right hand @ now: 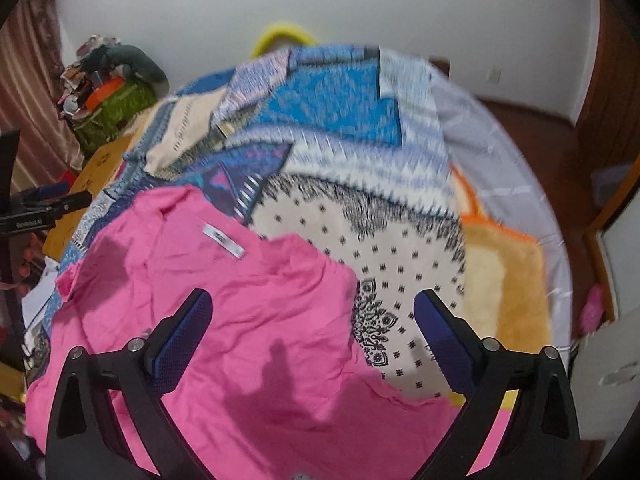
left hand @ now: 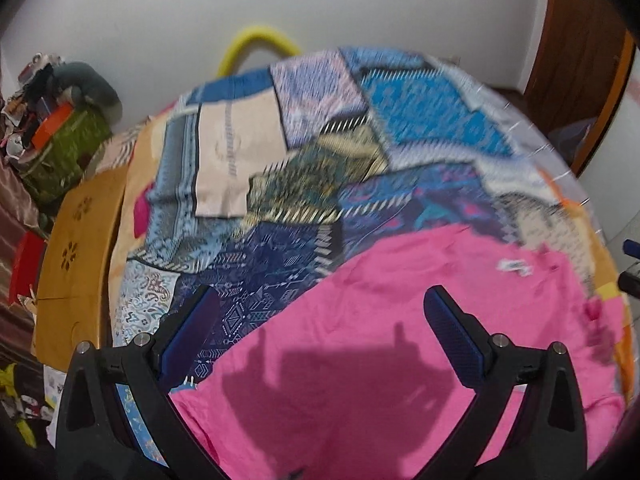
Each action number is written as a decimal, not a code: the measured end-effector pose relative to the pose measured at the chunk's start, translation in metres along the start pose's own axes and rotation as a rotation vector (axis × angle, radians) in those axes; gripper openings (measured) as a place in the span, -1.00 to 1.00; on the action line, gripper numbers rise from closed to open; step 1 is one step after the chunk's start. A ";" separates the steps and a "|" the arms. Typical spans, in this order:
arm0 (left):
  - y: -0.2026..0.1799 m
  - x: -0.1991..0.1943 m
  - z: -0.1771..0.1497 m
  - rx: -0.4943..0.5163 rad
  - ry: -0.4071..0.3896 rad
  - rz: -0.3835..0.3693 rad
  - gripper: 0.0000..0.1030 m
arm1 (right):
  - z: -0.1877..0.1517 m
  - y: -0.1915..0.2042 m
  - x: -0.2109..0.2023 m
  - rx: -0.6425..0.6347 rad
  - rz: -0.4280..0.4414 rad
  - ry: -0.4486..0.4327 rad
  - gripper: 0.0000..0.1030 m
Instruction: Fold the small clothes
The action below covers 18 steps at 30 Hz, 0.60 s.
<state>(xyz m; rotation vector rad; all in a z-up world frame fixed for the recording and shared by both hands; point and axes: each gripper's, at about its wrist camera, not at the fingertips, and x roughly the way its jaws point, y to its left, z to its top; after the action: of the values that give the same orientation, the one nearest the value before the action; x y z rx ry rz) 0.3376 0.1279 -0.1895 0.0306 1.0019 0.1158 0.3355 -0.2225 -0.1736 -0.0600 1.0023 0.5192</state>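
A pink garment (left hand: 380,332) lies spread and creased on the patchwork bedspread (left hand: 424,108). Its white neck label (right hand: 223,241) shows in the right wrist view, where the pink garment (right hand: 224,320) fills the lower left. My left gripper (left hand: 322,304) hangs open above the garment's left edge, its blue-padded fingers (left hand: 452,328) wide apart and empty. Over the garment's right edge my right gripper (right hand: 312,308) is open too, with nothing between its fingers (right hand: 188,328). Both cast shadows on the cloth.
A folded cream cloth (left hand: 236,152) lies farther back on the bedspread (right hand: 332,100). A wooden headboard (left hand: 76,256) and a cluttered green basket (left hand: 64,148) stand at the left. A yellow hoop (left hand: 256,46) leans on the wall. An orange fleece blanket (right hand: 504,276) lies at the right.
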 end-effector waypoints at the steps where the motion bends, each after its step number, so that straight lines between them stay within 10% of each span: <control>1: 0.003 0.008 -0.001 -0.003 0.018 -0.004 1.00 | 0.003 -0.006 0.009 0.010 0.010 0.026 0.88; 14: 0.011 0.076 -0.001 -0.036 0.176 -0.128 0.28 | -0.001 -0.029 0.083 0.098 0.123 0.236 -0.03; 18: 0.008 0.076 0.001 -0.052 0.171 -0.167 -0.22 | 0.001 -0.025 0.082 0.092 0.154 0.219 -0.76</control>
<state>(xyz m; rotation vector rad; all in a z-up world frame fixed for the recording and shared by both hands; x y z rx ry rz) 0.3779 0.1440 -0.2523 -0.1123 1.1673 -0.0083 0.3829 -0.2125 -0.2446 0.0434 1.2504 0.6156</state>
